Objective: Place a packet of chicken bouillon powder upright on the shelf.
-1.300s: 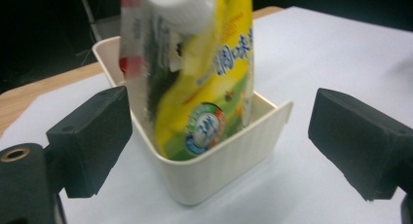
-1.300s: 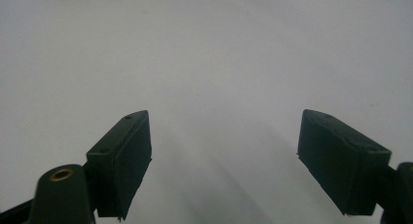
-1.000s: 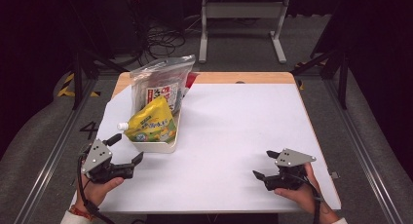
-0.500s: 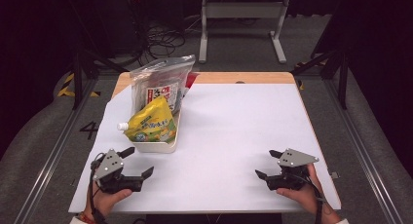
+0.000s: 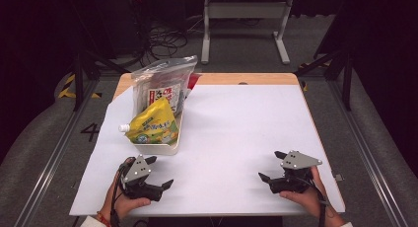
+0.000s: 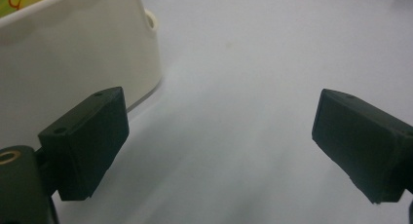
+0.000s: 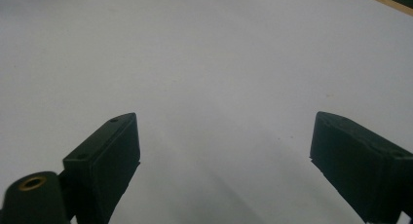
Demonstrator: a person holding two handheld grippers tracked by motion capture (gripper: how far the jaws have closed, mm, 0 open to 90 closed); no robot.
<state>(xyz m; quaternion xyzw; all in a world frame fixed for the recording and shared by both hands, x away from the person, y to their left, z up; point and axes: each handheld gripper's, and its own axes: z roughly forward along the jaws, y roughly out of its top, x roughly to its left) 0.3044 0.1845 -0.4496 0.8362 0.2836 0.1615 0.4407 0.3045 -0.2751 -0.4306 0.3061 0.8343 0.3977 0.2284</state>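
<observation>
Tray of cream plastic, nearest thing to the left gripper — just beyond its jaws, toward the far left of the white table cover.

Nearest the camera: 2 hands at the table's front edge, 1 gripper each. Left hand wrapped around the left gripper, low over the cover, jaws spread wide with nothing between them, close to the tray's front wall but apart from it. In the left gripper view, same wide gap, tray wall rising past the left-hand jaw, a round hole at its corner.

Right hand at the front right, holding the right gripper — jaws have just been opening, now wide apart, empty, bare cover beneath. Same in the right gripper view. Well apart from the tray.

Farther back, inside the tray: yellow pouch with a white cap, leaning, cap toward the left. Behind it, clear bag with a red-and-white label, standing up against the tray's far end.

Beyond that, bare wooden table edge, then dark floor with cables and a grey metal stand.
</observation>
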